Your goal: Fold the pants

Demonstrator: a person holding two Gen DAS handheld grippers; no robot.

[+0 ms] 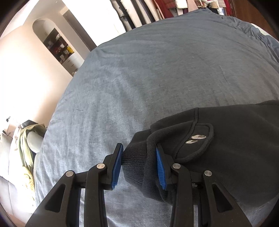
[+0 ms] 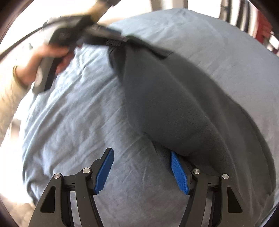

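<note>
Black pants lie on a grey-blue bed sheet. In the left wrist view their ribbed waistband sits between the blue pads of my left gripper, whose jaws stand wide apart around it. A pocket flap with two metal snaps lies just beyond. In the right wrist view the pants stretch from the far left gripper, held by a hand, down to my right gripper. It is open, with cloth lying against its right pad.
The bed sheet fills most of both views. A pile of pale green cloth lies beside the bed at the left. A wall niche with shelves and hanging clothes are behind the bed.
</note>
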